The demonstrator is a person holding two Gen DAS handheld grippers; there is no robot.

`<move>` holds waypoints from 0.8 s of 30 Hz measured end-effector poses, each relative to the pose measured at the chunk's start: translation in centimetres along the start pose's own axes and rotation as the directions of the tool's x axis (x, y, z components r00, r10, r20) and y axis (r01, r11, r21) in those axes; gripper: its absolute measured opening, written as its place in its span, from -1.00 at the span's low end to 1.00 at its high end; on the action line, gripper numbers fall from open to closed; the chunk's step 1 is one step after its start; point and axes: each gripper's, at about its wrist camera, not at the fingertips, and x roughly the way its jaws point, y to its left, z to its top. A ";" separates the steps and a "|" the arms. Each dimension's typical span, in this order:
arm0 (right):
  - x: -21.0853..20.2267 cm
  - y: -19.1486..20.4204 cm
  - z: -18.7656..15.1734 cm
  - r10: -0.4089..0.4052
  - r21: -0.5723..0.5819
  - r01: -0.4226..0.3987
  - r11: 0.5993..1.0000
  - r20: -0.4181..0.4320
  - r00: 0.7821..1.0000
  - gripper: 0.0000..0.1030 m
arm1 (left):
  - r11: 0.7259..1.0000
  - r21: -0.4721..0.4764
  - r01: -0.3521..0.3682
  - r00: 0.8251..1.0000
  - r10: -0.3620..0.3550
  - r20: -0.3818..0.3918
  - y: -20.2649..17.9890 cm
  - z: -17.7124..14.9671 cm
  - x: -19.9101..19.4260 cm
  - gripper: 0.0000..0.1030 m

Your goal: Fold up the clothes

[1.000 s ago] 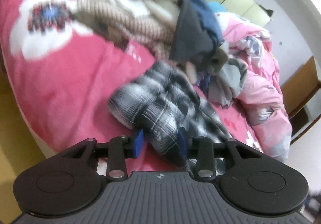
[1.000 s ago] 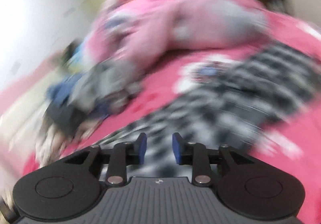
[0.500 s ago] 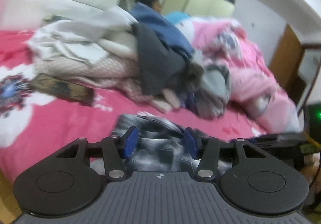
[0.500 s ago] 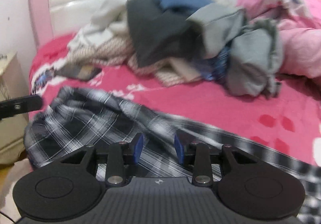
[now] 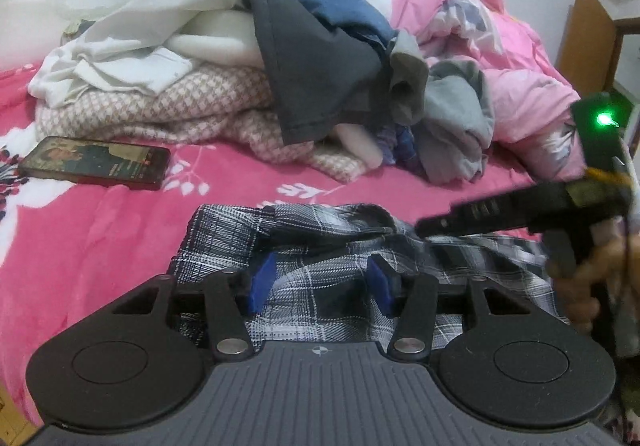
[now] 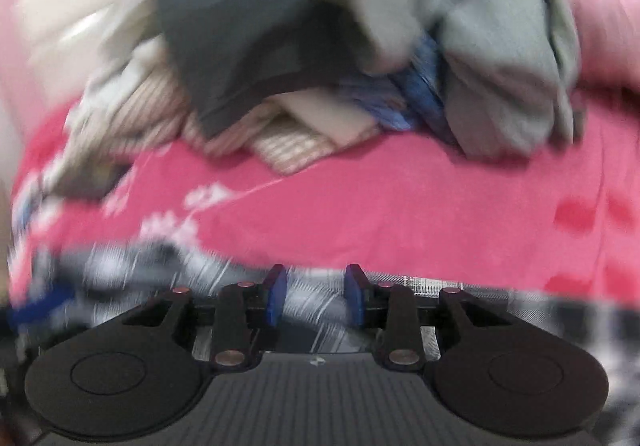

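My left gripper (image 5: 320, 282) has its fingers approx. half apart, not pressing, w/ the plaid shirt (image 5: 320, 246) lying crumpled between and under them on the pink bed (image 5: 100, 230). My right gripper (image 6: 315, 296) is narrower, plaid cloth seen in the gap, but the view is blurred and I cannot tell if the fingers pinch it. Further out: a phone (image 5: 96, 162) on the left, the clothes pile (image 5: 280, 58) behind, a pink quilt (image 5: 500, 58) at the right.

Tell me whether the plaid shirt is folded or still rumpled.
Rumpled, not folded: the plaid shirt lies bunched in loose ridges on the pink bedsheet, edges uneven.
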 end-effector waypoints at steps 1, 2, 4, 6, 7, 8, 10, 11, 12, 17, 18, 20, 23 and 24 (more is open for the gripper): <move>0.5 -1.4 0.2 0.024 0.097 -0.023 0.995 -0.006 1.000 -0.35 | 1.000 0.000 -0.002 1.000 0.002 -0.002 0.0 0.0 0.0 -0.01; 0.6 -2.8 0.3 0.054 0.188 -0.053 0.981 0.001 0.999 -0.35 | 1.000 0.000 -0.003 1.000 0.003 -0.004 0.0 0.0 0.1 -0.01; -0.7 -5.2 0.2 0.093 0.343 -0.105 0.933 0.052 0.994 -0.32 | 1.000 -0.005 -0.001 1.000 0.001 -0.007 0.1 0.1 0.1 -0.01; -3.9 -7.1 -0.1 0.100 0.406 -0.143 0.903 0.127 0.987 -0.28 | 1.000 -0.016 0.003 1.000 -0.004 -0.008 0.1 0.3 -0.1 -0.01; -5.7 -8.1 -0.3 0.101 0.430 -0.164 0.888 0.166 0.981 -0.28 | 1.000 -0.030 0.009 1.000 -0.009 -0.004 0.2 0.4 -0.3 -0.01; -7.8 -9.1 -0.7 0.095 0.442 -0.176 0.880 0.199 0.975 -0.28 | 0.999 -0.043 0.014 1.000 -0.014 -0.001 0.3 0.6 -0.5 0.01; -12.5 -11.0 -1.7 0.074 0.447 -0.184 0.875 0.253 0.965 -0.28 | 0.997 -0.068 0.022 1.000 -0.021 0.014 0.3 1.0 -1.0 0.03; -14.8 -11.9 -2.1 0.063 0.450 -0.189 0.873 0.280 0.958 -0.28 | 0.997 -0.075 0.026 0.999 -0.024 0.026 0.1 1.2 -1.3 0.05; -16.9 -12.8 -2.7 0.044 0.445 -0.174 0.879 0.288 0.957 -0.26 | 0.997 -0.074 0.031 0.999 -0.029 0.034 -0.1 1.4 -1.5 0.06; -24.3 -15.7 -5.8 -0.087 0.383 -0.010 0.924 0.234 0.968 -0.25 | 0.998 -0.018 0.063 0.998 -0.063 0.005 -3.7 2.3 -0.2 0.07; -24.4 -15.8 -6.2 -0.108 0.355 0.026 0.934 0.213 0.971 -0.25 | 0.998 -0.005 0.070 0.998 -0.070 -0.003 -4.4 2.5 0.1 0.07; -23.8 -15.8 -6.6 -0.144 0.280 0.090 0.956 0.179 0.973 -0.25 | 0.997 0.022 0.073 0.997 -0.073 -0.017 -6.0 2.6 1.2 0.07; -23.0 -15.7 -7.3 -0.202 0.160 0.180 0.971 0.133 0.970 -0.25 | 0.998 0.047 0.045 0.999 -0.044 -0.021 -7.5 2.4 3.3 0.07; -22.2 -15.6 -7.2 -0.217 0.097 0.206 0.974 0.121 0.969 -0.25 | 0.998 0.055 0.031 0.999 -0.030 -0.020 -7.9 2.4 3.9 0.07</move>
